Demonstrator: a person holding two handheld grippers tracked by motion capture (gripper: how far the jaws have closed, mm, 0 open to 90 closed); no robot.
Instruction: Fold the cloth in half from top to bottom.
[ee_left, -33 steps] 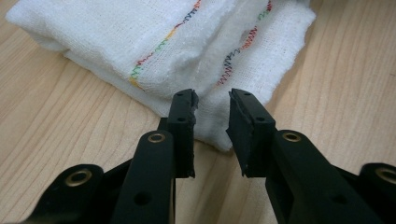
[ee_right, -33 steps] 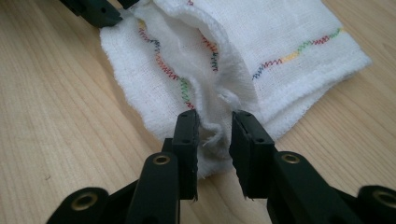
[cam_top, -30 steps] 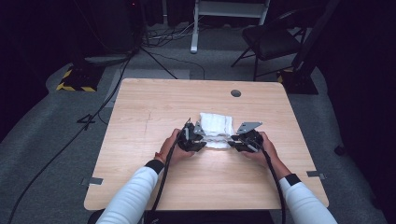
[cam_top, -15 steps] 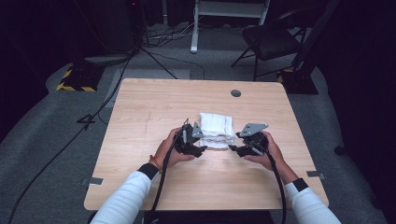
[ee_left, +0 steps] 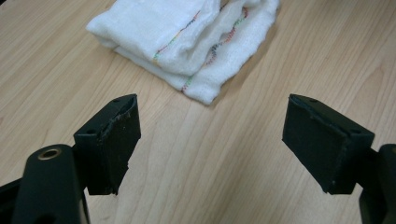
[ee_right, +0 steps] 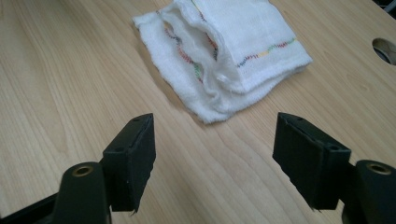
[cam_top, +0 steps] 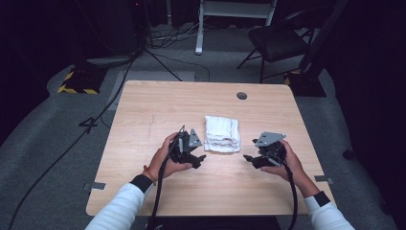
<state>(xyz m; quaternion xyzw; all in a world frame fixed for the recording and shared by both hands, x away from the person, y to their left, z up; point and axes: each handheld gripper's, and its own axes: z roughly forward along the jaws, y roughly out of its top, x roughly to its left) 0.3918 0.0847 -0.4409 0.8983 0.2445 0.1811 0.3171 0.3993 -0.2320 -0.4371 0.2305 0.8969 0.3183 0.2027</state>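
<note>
The folded towel point(cam_top: 222, 134) lies flat on the table point(cam_top: 158, 103), apparently finished. Both jaws have just been opening with nothing between them: left hand-held gripper point(cam_top: 197, 158) and right hand-held gripper point(cam_top: 249, 158) are released, flanking it.

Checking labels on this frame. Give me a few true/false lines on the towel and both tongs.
1. The folded white towel lies flat on the wooden table. True.
2. The left tongs are clamped on the towel. False: the jaws stand apart with bare wood between them, and they have just been opening.
3. The right tongs are open and hold nothing. True; their jaws have just been opening too.
4. The towel hangs over the table's edge. False: it sits near the middle, between the two hands.
5. The towel has coloured stitching. True.
</note>
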